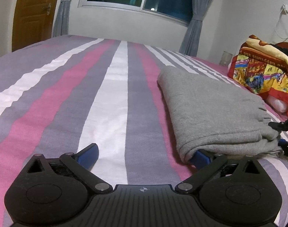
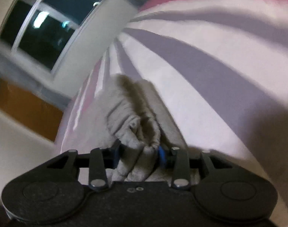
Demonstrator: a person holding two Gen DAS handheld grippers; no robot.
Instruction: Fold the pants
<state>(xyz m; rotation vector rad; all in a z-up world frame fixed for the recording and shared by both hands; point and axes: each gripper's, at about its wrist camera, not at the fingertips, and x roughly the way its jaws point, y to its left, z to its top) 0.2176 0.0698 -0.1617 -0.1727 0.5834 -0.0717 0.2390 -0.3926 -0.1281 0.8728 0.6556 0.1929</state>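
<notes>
The grey pants (image 1: pixel 215 113) lie folded in a thick stack on the striped bed (image 1: pixel 106 104). The fabric looks soft, limp and light. Grip it at bunched edges, through all layers. The right gripper (image 2: pixel 138 155) jaws clamp one bunched end. The left gripper (image 1: pixel 144 155) jaws stand wide open, one tip under the stack's near corner.

Folded pants (image 1: pixel 210 109) lie on bed (image 1: pixel 106 94), blanket (image 1: pixel 261 71) behind.
</notes>
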